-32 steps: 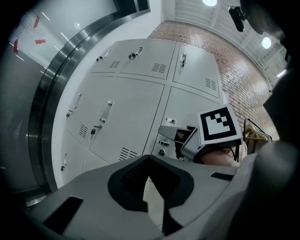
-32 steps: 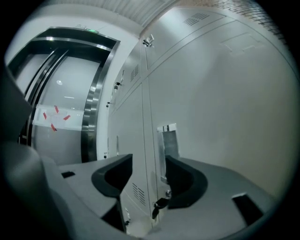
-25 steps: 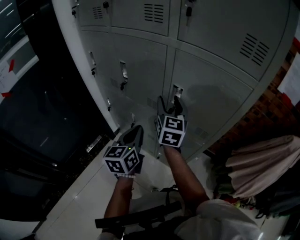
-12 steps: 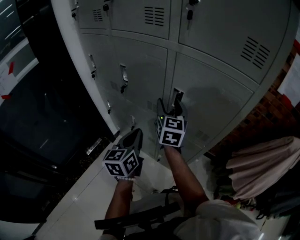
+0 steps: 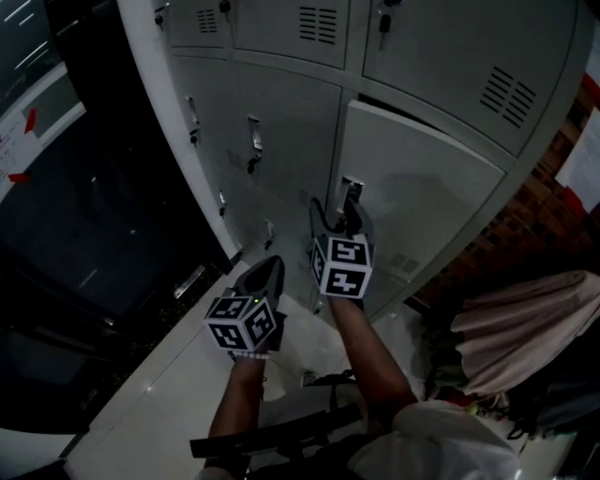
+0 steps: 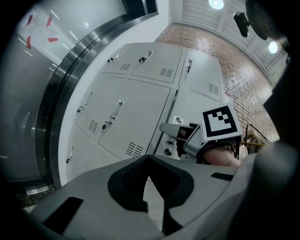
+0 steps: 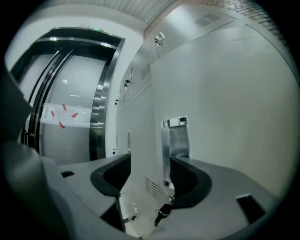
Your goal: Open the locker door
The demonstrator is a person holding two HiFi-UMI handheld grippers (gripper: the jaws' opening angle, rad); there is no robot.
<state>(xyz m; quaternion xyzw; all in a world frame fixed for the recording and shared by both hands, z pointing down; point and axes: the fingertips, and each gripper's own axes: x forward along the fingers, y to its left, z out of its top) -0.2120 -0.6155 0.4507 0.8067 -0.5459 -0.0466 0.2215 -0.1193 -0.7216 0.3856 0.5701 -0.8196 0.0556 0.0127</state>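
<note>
The pale grey locker door [image 5: 422, 183] sits at 1 o'clock in the head view, slightly ajar, its top edge proud of the frame. The right tool [image 5: 344, 214] clamps the metal handle [image 7: 176, 140] at the door's 9 o'clock edge. The left tool [image 5: 269, 270] is pinched together, empty.

A locker area in a public building's lobby: a bank of grey metal lockers [image 5: 281, 122] with vents and keys, a polished steel door frame [image 6: 61, 89] at its left, a brick wall [image 6: 243, 79] at right, a glossy tiled floor [image 5: 178, 394], and round ceiling lamps [image 6: 216, 3].
</note>
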